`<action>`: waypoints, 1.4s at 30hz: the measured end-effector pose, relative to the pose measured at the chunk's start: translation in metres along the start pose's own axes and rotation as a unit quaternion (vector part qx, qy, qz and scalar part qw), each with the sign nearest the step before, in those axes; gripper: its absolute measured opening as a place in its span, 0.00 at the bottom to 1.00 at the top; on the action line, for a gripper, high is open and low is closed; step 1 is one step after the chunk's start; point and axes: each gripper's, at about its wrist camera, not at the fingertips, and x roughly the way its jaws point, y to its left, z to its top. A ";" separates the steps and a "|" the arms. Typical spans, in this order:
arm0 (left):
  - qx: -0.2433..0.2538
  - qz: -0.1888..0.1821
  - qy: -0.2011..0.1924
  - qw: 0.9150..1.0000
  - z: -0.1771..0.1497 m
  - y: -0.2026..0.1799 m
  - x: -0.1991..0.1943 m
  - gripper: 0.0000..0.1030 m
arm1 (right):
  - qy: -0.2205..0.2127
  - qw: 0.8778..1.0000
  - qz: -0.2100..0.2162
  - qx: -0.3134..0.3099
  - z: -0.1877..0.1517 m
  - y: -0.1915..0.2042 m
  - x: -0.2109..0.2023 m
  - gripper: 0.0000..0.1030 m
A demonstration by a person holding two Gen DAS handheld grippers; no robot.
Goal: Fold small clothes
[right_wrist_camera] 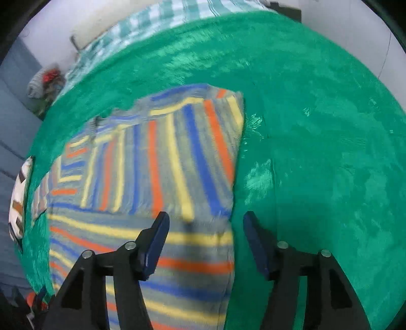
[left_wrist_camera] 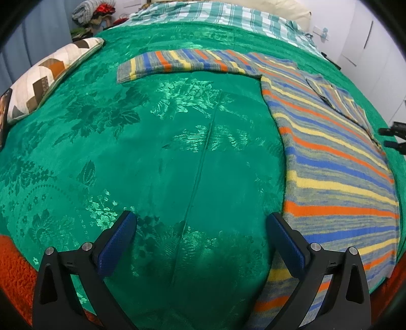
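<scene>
Currently, your inventory reads as follows.

Item one: striped sweater (left_wrist_camera: 330,162), knitted in grey, blue, orange and yellow bands. It lies flat on the green bedspread (left_wrist_camera: 157,142). In the left wrist view its body runs down the right side of the bed, and one sleeve (left_wrist_camera: 182,62) stretches out leftward across the far part of the spread. The other sleeve (right_wrist_camera: 162,152) is folded over onto the body; you see it in the right wrist view as a panel of upright stripes lying across the level stripes beneath.

Item two: your left tongs (left_wrist_camera: 200,226), spread wide with nothing between the blue pads. They hang over bare bedspread; the sweater's near edge lies just beside and partly under the right-hand finger, and whether that finger touches the knit cannot be told.

Item three: your right tongs (right_wrist_camera: 205,228), spread apart and pinching nothing. They stand over the sweater's right-hand edge: the left finger is above the striped knit, the right finger above green bedspread, and the lower end of the folded sleeve sits just ahead of the tips. This view is blurred. In the left wrist view these tongs (left_wrist_camera: 389,138) show as two dark tips at the far right border, just beyond the sweater.

Item four: patchwork pillow (left_wrist_camera: 50,73), at the left edge of the bed, well apart from the sweater.

Item five: checked sheet (left_wrist_camera: 215,15), at the head of the bed beyond the green spread.
</scene>
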 end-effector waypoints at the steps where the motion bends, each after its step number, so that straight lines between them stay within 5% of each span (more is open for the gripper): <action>1: 0.001 0.001 0.000 1.000 -0.001 -0.001 -0.001 0.99 | -0.012 1.000 -0.013 -0.012 -0.009 0.001 -0.012 0.69; 8: -0.007 -0.007 0.005 1.000 -0.003 0.003 0.001 0.99 | -0.074 0.988 -0.117 -0.064 -0.046 0.016 -0.049 0.71; 11: -0.005 -0.002 0.003 1.000 -0.005 0.002 0.002 0.99 | -0.107 0.981 -0.147 -0.066 -0.065 0.012 -0.064 0.83; 16: 0.007 0.011 -0.004 1.000 -0.008 -0.003 0.004 0.99 | -0.119 0.976 -0.173 -0.055 -0.076 0.003 -0.061 0.83; 29: 0.009 0.010 -0.008 1.000 -0.009 -0.001 0.004 1.00 | -0.114 0.974 -0.188 -0.053 -0.089 -0.011 -0.045 0.83; 36: 0.004 0.003 -0.005 1.000 -0.009 0.001 0.004 1.00 | -0.102 0.976 -0.189 -0.011 -0.108 -0.044 -0.030 0.92; 39: 0.002 0.003 -0.002 1.000 -0.007 0.001 0.005 1.00 | -0.072 0.983 -0.168 0.018 -0.121 -0.062 -0.013 1.00; 42: -0.004 -0.001 0.001 1.000 -0.004 0.003 0.005 1.00 | -0.089 0.985 -0.140 0.042 -0.129 -0.072 -0.014 1.00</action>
